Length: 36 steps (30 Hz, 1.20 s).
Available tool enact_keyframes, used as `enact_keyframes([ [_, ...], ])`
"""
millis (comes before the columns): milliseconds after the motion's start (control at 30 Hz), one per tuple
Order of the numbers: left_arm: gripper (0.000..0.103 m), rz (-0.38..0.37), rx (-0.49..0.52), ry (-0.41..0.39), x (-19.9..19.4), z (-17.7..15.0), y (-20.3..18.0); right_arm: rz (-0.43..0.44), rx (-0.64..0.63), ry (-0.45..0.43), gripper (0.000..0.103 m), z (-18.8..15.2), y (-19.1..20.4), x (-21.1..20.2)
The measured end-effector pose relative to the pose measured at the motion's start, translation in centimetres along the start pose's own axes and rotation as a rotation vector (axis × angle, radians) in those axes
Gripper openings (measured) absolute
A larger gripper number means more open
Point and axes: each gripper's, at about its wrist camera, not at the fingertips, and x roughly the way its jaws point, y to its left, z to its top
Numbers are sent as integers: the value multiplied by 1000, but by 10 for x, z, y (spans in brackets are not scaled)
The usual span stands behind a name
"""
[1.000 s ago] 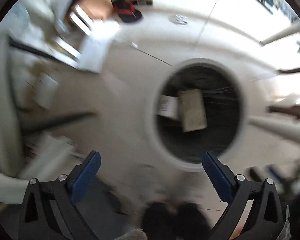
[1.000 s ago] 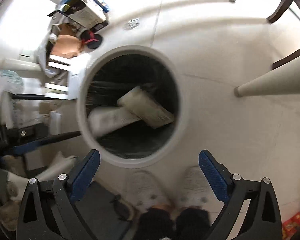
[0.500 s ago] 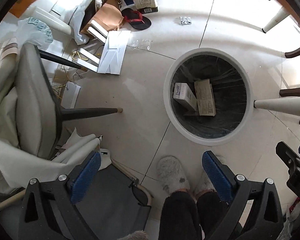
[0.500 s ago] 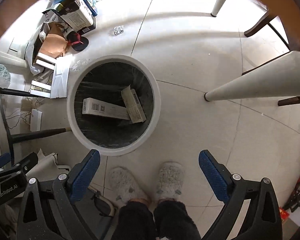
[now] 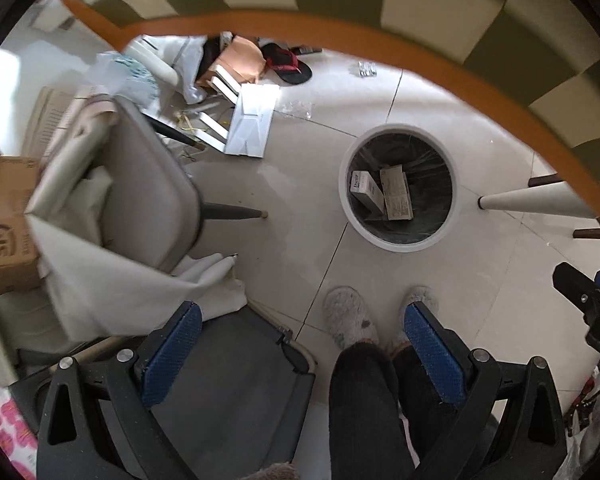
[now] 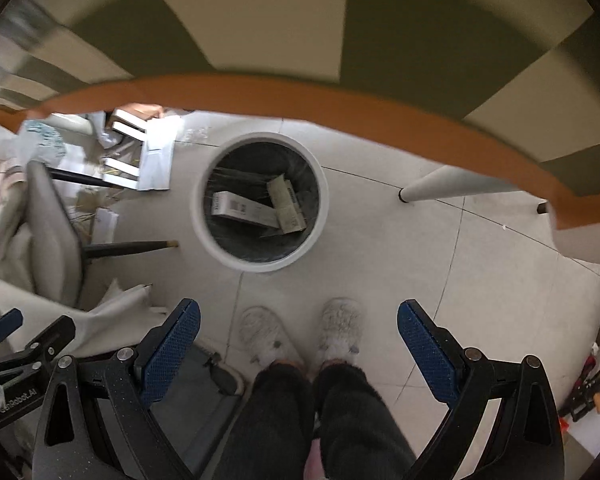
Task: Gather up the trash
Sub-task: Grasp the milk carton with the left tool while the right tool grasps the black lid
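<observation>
A round white trash bin (image 5: 354, 216) with a dark liner stands on the tiled floor, also in the right wrist view (image 6: 204, 236). Two cardboard boxes lie inside it: a white one (image 5: 365, 190) (image 6: 240, 209) and a beige one (image 5: 397, 194) (image 6: 287, 205). My left gripper (image 5: 300, 344) is open and empty, high above the floor. My right gripper (image 6: 298, 340) is open and empty, also high up. The right gripper's side shows at the right edge of the left wrist view (image 5: 592, 304).
A table edge with an orange rim (image 5: 380, 40) (image 6: 300, 100) and a checked green cloth fills the top. A white table leg (image 5: 540, 200) (image 6: 452, 184) stands right of the bin. A grey chair (image 5: 148, 184) draped with cloth stands left. Papers and boxes (image 5: 252, 120) litter the floor. The person's slippered feet (image 5: 348, 316) stand below.
Both grippers have risen away from the bin, which now looks smaller. The table's edge and cloth have come into view at the top. Both stay open and empty.
</observation>
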Motion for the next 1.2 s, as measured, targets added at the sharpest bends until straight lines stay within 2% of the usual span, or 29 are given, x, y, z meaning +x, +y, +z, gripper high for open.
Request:
enact_keyframes([
  [100, 103, -12, -15, -31, -48, 4, 14, 43, 3, -14, 100, 0, 10, -54],
  [200, 103, -18, -16, -102, -97, 19, 20, 93, 35, -60, 100, 11, 13, -117],
  [333, 103, -62, -4, -209, -152, 66, 14, 98, 104, -151, 100, 55, 3, -189],
  [467, 103, -85, 0, -263, -179, 131, -5, 17, 171, -232, 103, 121, -18, -226],
  [567, 103, -97, -17, -257, -183, 174, -17, -13, 201, -226, 103, 171, -28, -220],
  [733, 103, -150, -87, -159, -171, 231, -36, -28, 192, -117, 103, 230, -29, -178],
  [833, 103, -201, -154, -104, -161, 252, -38, -44, 174, -88, 103, 244, -21, -159],
  [867, 103, -220, -179, -87, -159, 259, -38, -76, 166, -96, 103, 248, -16, -159],
  [967, 103, -314, -284, -29, -149, 280, -35, -124, 136, -126, 97, 254, -6, -161],
  [1033, 103, -390, -359, 5, -141, 294, -32, -131, 138, -144, 87, 256, -7, -167],
  [1100, 103, -449, -431, 38, -132, 307, -31, -154, 152, -165, 87, 260, -14, -174],
  [1200, 100, -460, -500, 78, -116, 326, -33, -134, 193, -159, 87, 268, -32, -179],
])
